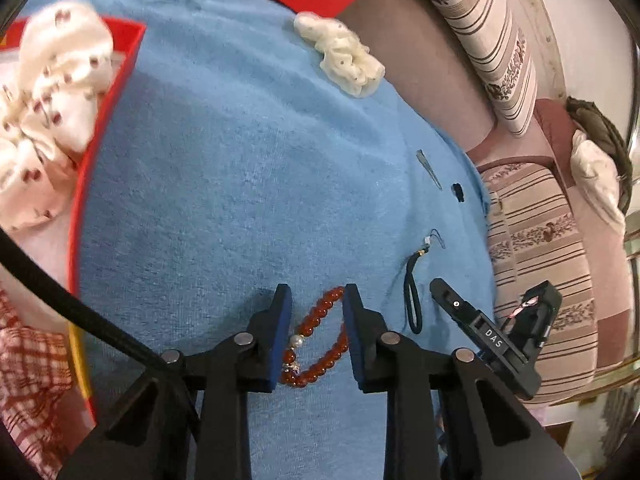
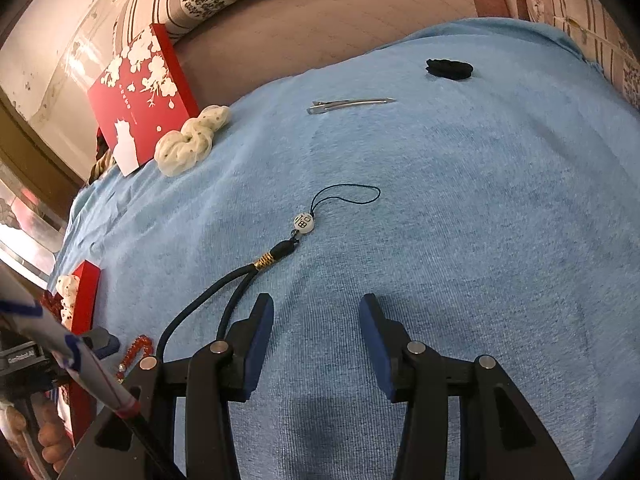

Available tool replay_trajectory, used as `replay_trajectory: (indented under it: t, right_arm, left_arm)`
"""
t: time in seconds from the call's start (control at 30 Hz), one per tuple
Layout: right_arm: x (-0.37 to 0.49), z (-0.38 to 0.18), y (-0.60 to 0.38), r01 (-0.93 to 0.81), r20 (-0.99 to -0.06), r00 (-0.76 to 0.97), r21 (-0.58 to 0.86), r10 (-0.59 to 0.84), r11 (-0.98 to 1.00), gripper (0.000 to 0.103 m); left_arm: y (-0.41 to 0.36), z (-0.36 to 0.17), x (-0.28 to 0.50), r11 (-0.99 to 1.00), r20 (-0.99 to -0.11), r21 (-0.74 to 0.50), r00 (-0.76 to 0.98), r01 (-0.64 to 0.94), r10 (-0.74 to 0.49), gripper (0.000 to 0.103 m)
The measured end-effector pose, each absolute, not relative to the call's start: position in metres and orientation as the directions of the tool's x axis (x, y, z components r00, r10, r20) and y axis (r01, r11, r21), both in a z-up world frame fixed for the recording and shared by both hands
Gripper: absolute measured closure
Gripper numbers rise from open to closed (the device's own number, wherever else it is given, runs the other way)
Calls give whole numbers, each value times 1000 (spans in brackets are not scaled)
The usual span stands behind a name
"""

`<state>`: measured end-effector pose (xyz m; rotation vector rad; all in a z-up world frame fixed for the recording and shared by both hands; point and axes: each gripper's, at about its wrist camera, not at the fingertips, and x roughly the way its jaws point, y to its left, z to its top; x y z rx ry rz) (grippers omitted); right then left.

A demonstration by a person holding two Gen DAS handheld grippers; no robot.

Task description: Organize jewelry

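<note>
Left wrist view: left gripper [image 1: 316, 320] spread, fingers straddling red bead bracelet [image 1: 316, 340] lying on blue cloth [image 1: 220, 180]. Right gripper [image 2: 316, 344] parted, empty. Beyond: dark lanyard charm [image 2: 280, 248], silver hair clip [image 2: 350, 105], black scrunchie [image 2: 449, 69].

Bracelet [image 1: 316, 340] between left tongs [image 1: 316, 304]

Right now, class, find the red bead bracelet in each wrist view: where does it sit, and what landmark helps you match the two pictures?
Left wrist view: the red bead bracelet lies low centre on the blue cloth, between the open fingers of the left hand-held gripper.
Right wrist view: only part of the bracelet shows, at lower left.
Shared landmark: the dark cord strap lying beside it.
</note>
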<state>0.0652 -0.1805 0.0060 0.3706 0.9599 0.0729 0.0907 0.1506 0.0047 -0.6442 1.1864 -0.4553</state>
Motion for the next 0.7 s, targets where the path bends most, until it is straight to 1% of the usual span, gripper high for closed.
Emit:
replay_trajectory:
  t: [0.13,0.2,0.33,0.4,0.43,0.53,0.6,0.7]
  right_arm:
    - [64,5,-186,104,-776,579,373,249,922,54]
    - [64,5,-188,103,-773,578,386,261,917,54]
    - [64,4,-190,93,-766,576,408,285,908,54]
    - [64,4,-192,84,-762,576,415,296,906,54]
    - [64,4,-193,79,-759,576,420,302,904,54]
    - [63,3,-195,73,-752,579,433,316,898,54]
    - [62,2,-196,70,-747,581,442,324,894,54]
    - [60,2,-197,68,-740,587,449,328,891,54]
  left_arm:
    - [142,1,92,730,-697,-683,280,23,-660,80]
    - [137,-4,92,700,-674,-713,243,29,-697,80]
    - [135,-18,94,565,-557,-825,178,-11,-811,80]
    - [136,-22,95,523,-519,-852,175,-26,-837,80]
    - [136,-23,95,520,-515,-854,179,-26,-838,80]
    - [133,-23,97,572,-562,-820,199,-7,-803,80]
    - [130,-22,99,604,-588,-797,215,12,-780,86]
    - [134,-24,103,589,-573,-808,231,-1,-786,86]
